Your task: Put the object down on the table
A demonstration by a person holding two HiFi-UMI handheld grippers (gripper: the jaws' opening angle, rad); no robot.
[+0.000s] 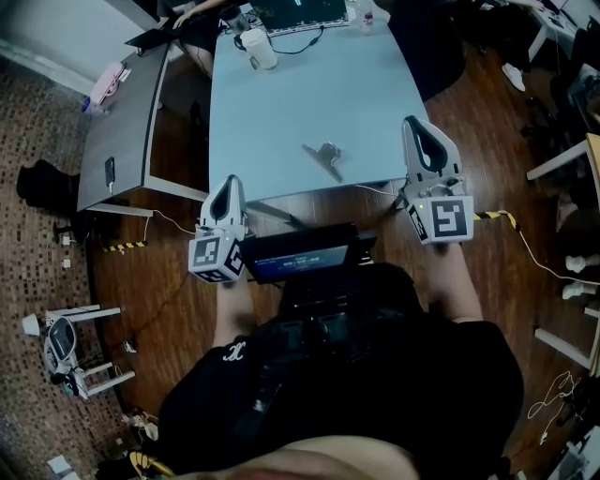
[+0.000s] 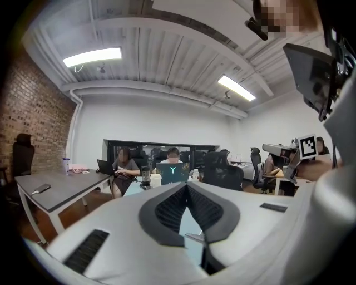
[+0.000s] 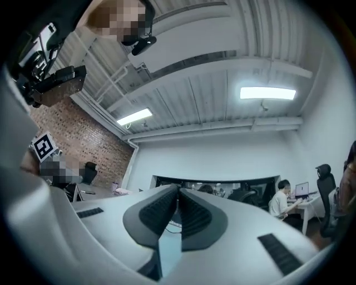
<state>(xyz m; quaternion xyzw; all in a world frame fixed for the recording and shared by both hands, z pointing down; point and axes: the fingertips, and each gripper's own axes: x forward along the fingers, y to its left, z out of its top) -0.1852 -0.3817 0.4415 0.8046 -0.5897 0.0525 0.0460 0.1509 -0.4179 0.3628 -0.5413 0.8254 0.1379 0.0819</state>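
A small grey metal object (image 1: 325,157) lies on the light blue table (image 1: 281,103), near its front edge and apart from both grippers. My left gripper (image 1: 228,182) is held at the front left corner of the table, jaws together with nothing between them. In the left gripper view the pads meet at the left gripper's tip (image 2: 186,185), and a grey bit of the object (image 2: 193,236) shows through the gap below. My right gripper (image 1: 419,123) hovers at the front right corner, to the right of the object. Its pads meet at the right gripper's tip (image 3: 179,189), also empty.
A white mug (image 1: 260,49) and a laptop (image 1: 300,13) stand at the table's far end, where people sit. A grey desk (image 1: 127,112) with a phone (image 1: 110,172) stands to the left. White desk legs (image 1: 562,159) are at the right. A screen (image 1: 305,255) hangs at my chest.
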